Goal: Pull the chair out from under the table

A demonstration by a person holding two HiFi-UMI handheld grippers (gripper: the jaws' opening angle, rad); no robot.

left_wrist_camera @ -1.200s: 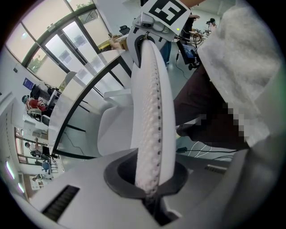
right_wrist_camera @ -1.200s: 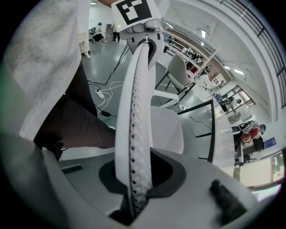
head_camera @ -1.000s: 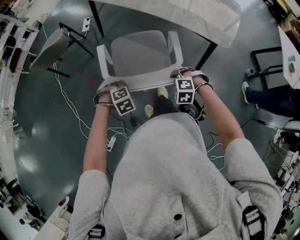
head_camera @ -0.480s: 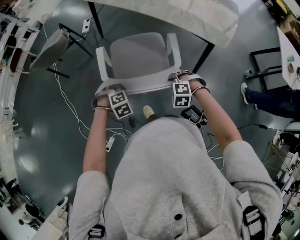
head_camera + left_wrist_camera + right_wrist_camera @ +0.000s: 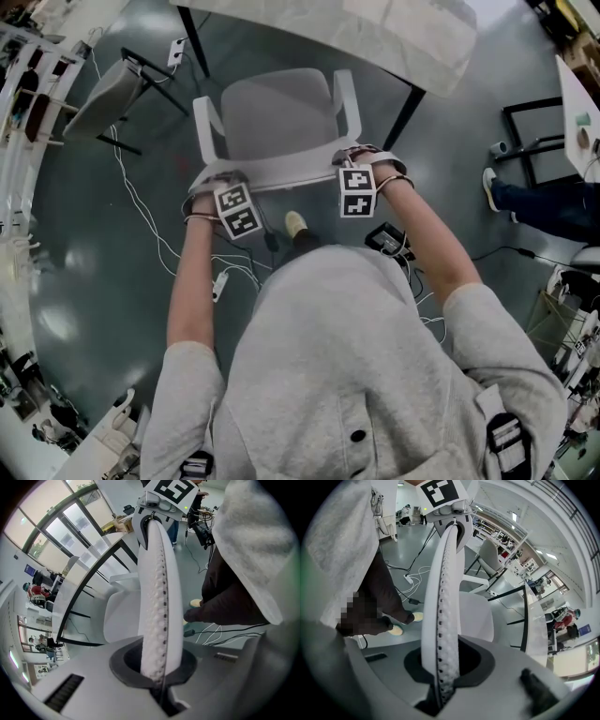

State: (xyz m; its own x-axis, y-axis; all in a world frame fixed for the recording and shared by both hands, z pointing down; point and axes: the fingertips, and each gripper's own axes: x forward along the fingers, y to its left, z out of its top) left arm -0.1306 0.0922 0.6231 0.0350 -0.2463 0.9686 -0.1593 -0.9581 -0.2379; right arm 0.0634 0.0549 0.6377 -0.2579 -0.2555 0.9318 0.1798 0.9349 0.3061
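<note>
The surface (image 5: 403,37) spans the far side; the chair (image 5: 277,112) stands just near of its edge, seat apparently almost clear of it, backrest (image 5: 281,172) toward the person. The left hand-held gripper (image 5: 157,667) and right hand-held gripper (image 5: 440,677) are each pinched onto the backrest's top edge, one near each end. Draw both toward the near side together, at equal rate and height, so the chair travels straight without twisting. Mind the cables (image 5: 141,208) on the floor (image 5: 84,281) beside it.
</note>
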